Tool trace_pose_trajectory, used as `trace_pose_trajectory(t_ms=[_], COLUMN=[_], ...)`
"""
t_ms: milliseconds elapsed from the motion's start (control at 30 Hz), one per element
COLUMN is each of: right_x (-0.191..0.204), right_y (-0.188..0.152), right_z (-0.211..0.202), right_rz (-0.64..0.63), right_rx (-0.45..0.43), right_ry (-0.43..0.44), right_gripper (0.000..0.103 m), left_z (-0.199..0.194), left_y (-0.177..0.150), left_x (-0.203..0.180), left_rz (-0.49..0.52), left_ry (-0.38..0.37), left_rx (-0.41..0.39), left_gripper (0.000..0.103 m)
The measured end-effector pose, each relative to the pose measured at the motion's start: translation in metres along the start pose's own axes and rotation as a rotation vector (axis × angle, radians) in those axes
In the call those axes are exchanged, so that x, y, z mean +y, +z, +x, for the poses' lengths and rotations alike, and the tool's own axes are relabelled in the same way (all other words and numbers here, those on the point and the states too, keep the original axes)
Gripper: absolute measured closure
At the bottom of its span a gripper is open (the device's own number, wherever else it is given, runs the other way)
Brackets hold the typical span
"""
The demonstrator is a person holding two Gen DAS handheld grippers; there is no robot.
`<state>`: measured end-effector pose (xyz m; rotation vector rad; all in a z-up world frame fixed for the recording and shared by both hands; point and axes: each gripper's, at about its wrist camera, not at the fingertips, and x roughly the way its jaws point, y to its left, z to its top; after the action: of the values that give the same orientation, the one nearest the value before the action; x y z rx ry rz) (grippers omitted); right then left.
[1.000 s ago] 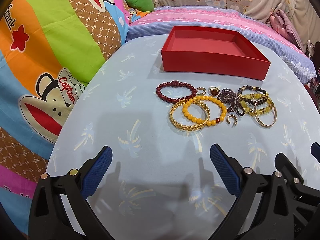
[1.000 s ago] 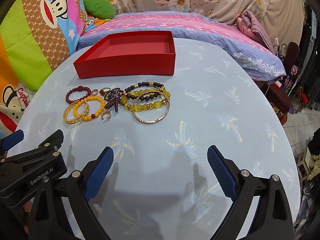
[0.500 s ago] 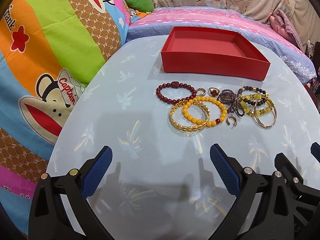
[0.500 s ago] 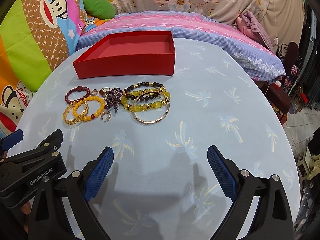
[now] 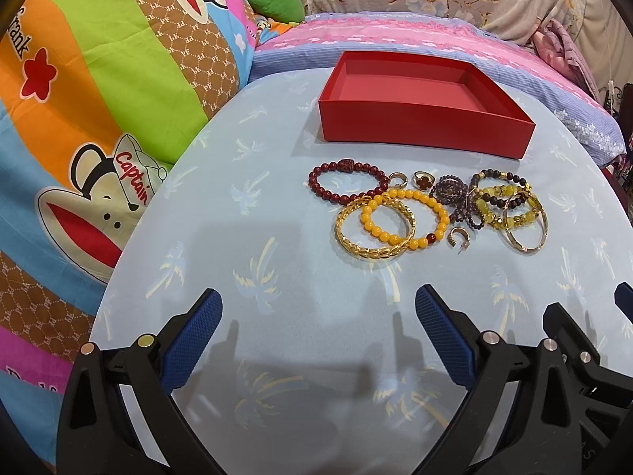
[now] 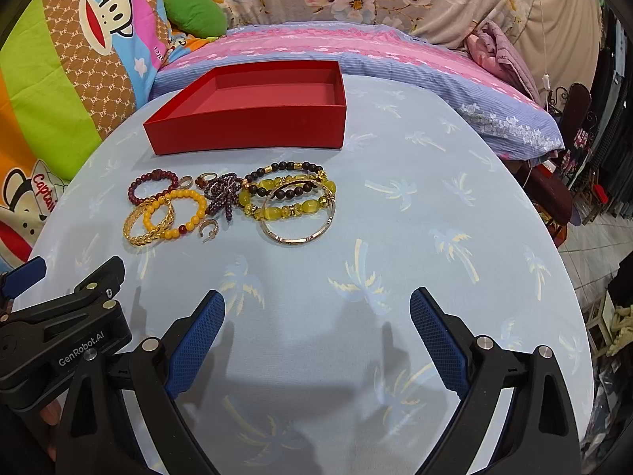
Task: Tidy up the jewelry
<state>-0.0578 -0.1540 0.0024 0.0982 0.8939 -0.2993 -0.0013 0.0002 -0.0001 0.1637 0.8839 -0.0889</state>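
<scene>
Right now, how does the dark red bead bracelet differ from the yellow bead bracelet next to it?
The dark red bead bracelet is maroon with one larger carved bead; the yellow bead bracelet is bright yellow with a couple of red beads. The red one lies flat on the cloth nearest the red box; the yellow one lies partly over the gold bangle. Both are closed loops of round beads, outside the box.

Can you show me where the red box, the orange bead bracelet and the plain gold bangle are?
red box [image 6: 253,134]: right wrist view, front wall.
orange bead bracelet [image 5: 379,231]: left wrist view, near-left beads.
plain gold bangle [image 6: 300,239]: right wrist view, near rim.
</scene>
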Motion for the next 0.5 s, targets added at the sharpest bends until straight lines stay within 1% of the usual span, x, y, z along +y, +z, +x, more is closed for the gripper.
trace_pose_trajectory(t_ms=[500], right_x=[-0.0003], right_y=[0.0], right_z=[0.0004], right_rz=[0.0], right_rx=[0.0], right_ry=[-0.002], right_gripper=[0.012], left_z=[-0.0001], left_y=[-0.0006], left_x=[-0.0003], left_rz=[-0.001], left_ry=[0.001], left_rx=[0.001], left_gripper=[0.009])
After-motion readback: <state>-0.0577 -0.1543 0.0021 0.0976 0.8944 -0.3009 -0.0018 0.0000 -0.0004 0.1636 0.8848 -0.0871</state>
